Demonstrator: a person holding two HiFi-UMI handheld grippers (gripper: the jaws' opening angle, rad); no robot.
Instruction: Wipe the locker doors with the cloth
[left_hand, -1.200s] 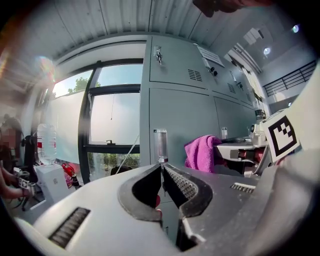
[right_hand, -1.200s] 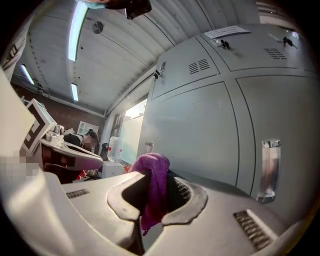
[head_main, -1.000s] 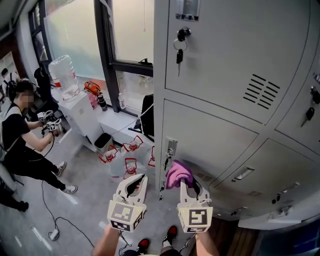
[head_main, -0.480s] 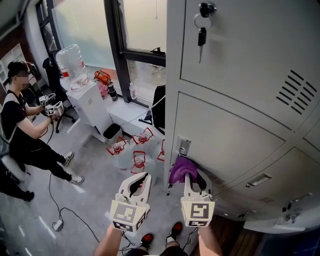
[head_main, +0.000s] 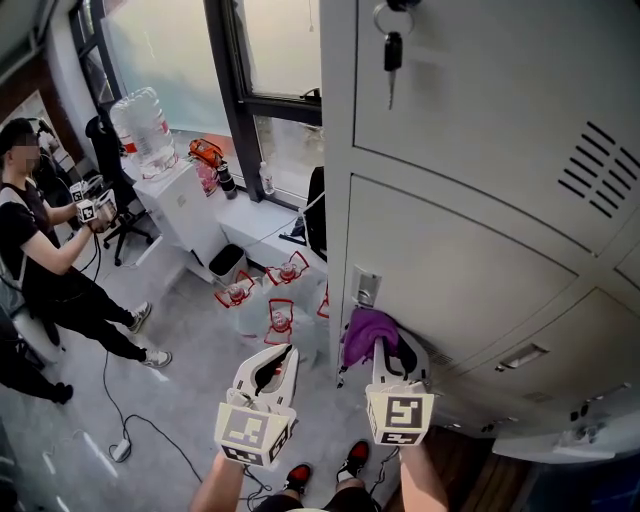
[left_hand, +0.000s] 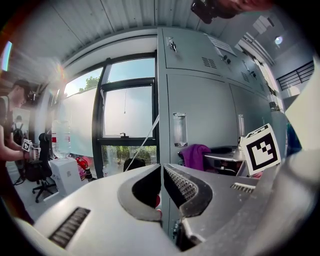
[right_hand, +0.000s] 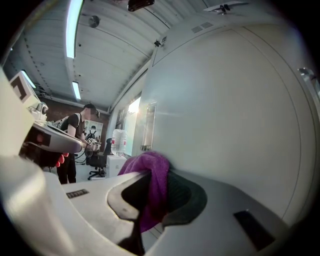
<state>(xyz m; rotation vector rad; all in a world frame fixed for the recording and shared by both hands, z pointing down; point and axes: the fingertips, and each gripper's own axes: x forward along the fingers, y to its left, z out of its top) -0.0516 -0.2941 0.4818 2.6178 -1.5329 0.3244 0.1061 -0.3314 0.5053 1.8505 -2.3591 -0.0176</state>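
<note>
Cloth (head_main: 365, 333) is clamped between the jaws of the right gripper (head_main: 386, 347) and held against a locker door (head_main: 450, 260), just below its handle (head_main: 362, 287). The left gripper (head_main: 273, 358) is closed and empty.

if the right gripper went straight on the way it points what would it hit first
The locker door: the right gripper, shut on the purple cloth, points at it, so the cloth would press on the door first. Whether they already touch is unclear.
</note>
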